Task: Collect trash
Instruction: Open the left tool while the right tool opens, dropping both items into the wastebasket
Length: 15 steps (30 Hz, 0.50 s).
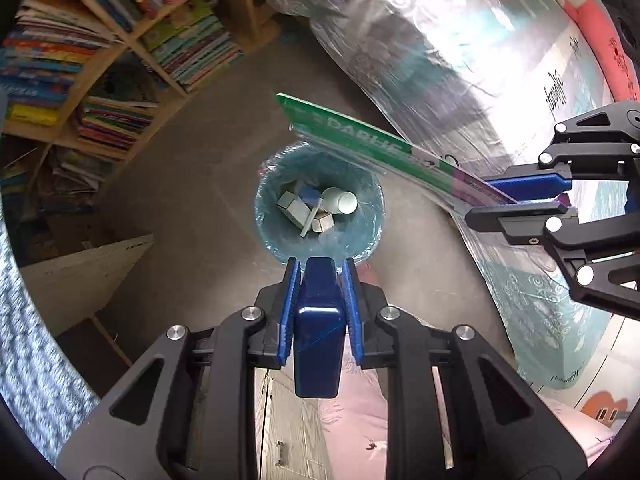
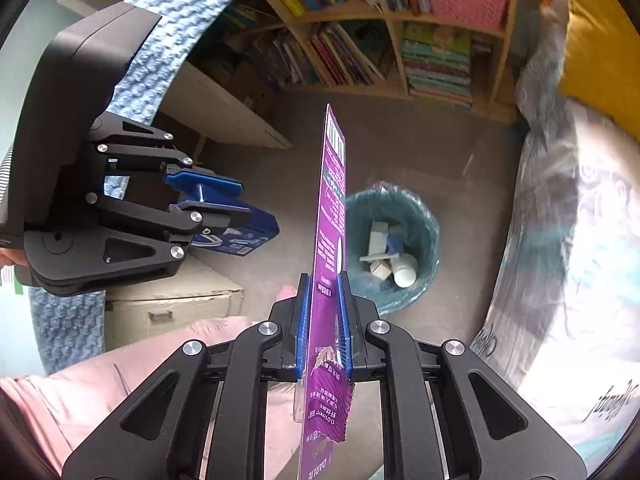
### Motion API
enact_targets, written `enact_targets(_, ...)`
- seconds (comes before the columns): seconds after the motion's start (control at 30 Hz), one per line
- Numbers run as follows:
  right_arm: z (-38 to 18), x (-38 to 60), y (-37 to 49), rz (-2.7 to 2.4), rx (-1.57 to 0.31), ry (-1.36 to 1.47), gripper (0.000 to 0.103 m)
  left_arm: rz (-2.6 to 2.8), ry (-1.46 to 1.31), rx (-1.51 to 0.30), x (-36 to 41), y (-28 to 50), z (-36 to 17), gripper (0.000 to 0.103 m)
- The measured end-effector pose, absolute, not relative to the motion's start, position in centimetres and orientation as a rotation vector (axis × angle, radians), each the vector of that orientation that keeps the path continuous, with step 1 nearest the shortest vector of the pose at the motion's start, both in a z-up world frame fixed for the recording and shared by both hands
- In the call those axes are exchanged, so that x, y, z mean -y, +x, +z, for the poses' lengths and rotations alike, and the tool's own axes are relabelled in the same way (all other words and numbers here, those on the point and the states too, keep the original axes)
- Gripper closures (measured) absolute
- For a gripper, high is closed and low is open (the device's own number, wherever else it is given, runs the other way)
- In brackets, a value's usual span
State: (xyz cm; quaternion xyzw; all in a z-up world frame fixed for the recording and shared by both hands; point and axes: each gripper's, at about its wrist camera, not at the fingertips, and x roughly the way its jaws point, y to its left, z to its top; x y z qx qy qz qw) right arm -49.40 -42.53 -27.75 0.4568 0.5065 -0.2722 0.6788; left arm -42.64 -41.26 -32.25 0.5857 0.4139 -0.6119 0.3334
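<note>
The dark blue rectangular box [image 1: 318, 320] is pinched in the left gripper [image 1: 319, 276], directly over the 6 o'clock rim of the round bin with teal plastic liner [image 1: 362, 200]. The flat purple-and-green card package [image 2: 330, 216] is pinched edge-on in the right gripper [image 2: 323, 300]; its far end overhangs the bin at 12 o'clock. Bare grey floor [image 1: 192, 184] surrounds the bin. The bin's contents, white boxes and a white cylinder [image 1: 340, 201], overlap and are only partly visible.
</note>
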Motion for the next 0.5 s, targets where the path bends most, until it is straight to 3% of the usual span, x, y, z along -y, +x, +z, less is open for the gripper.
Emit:
enact_targets(0.17,-29.2,43.0,-49.8,-0.629,-1.111,1.039,0.083,-1.592,1.578,-1.010,41.1,-43.6,-33.8,0.082)
enact_targets(0.2,-29.6,43.2,-49.9,-0.633,-1.108,1.048,0.065,-1.583,1.583,-1.002,41.2,-43.7,-34.0,0.072)
enact_targets(0.23,-29.7,43.3,-50.0,-0.645,-1.102,1.047,0.049,-1.573,1.582,-1.006,41.4,-43.6,-34.2,0.054)
enact_targets(0.3,-29.6,43.7,-50.2,-0.657,-1.092,1.034,0.049,-1.555,1.562,-1.017,41.7,-43.3,-34.4,0.043)
enact_targets(0.5,-28.8,43.9,-51.0,-0.688,-1.083,1.046,0.048,-1.558,1.571,-0.993,41.5,-42.9,-34.1,0.042)
